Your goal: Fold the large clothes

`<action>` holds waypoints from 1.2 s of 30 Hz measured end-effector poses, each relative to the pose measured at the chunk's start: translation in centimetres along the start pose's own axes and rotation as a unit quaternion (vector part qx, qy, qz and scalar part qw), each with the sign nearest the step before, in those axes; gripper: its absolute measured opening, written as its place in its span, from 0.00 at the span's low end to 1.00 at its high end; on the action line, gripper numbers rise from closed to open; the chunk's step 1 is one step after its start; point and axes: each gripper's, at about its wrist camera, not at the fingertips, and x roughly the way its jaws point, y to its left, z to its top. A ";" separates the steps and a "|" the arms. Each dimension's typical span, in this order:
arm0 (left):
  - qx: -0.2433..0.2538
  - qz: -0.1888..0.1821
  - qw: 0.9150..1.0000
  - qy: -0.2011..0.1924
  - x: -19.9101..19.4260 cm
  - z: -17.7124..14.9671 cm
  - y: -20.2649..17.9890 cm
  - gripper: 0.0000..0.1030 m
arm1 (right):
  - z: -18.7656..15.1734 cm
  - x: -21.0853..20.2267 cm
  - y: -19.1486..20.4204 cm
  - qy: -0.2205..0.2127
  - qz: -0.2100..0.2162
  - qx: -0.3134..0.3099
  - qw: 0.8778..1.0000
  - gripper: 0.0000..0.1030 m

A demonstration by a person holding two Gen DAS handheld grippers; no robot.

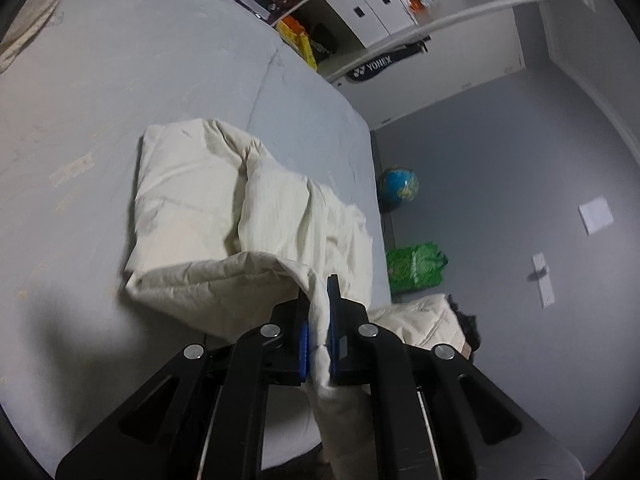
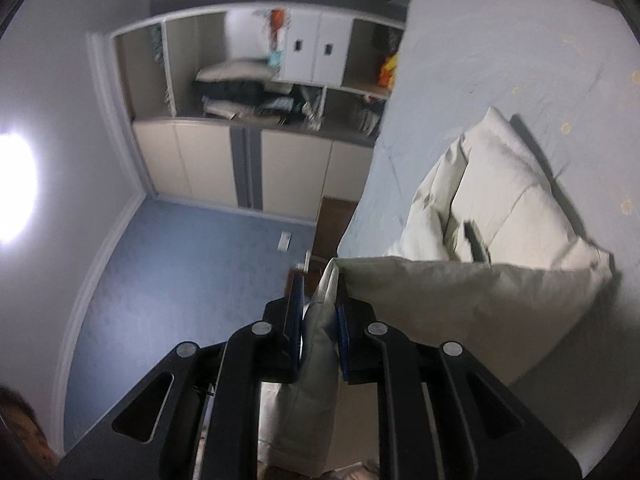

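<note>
Left wrist view: the left gripper [image 1: 319,312] sits at the bottom centre of the frame with its jaws clenched on a bunched edge of the cream garment [image 1: 224,200], the fabric squeezed between the blue pads [image 1: 304,344] and trailing down below them. From that grip the cloth rises and spreads toward the middle of the frame, where the rest of it lies in thick, partly folded layers on the pale bed [image 1: 120,80], near the bed's right edge. Right of the bed, on the grey floor [image 1: 500,168], are a blue globe [image 1: 398,187] and, lower in the frame, a green bag [image 1: 416,266]; open shelves [image 1: 360,8] with white doors fill the upper centre. Right wrist view: the right gripper [image 2: 320,308], also bottom centre, has its jaws grasping another edge of the cream garment [image 2: 500,208], with a strip of cloth hanging down between the fingers. A taut fold runs from the grip toward the right of the frame, and beyond it the bulk rests on the bed [image 2: 500,48] in the right half. A wall cupboard [image 2: 256,92] occupies the upper middle, blurred, above a blue carpet [image 2: 180,260] at lower left.
</note>
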 end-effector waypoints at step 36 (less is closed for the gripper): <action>-0.095 0.023 0.989 -0.113 2.0 10.5 6.2 0.75 | 7.1 5.8 -1.8 -0.046 -0.237 -0.069 0.968 0.28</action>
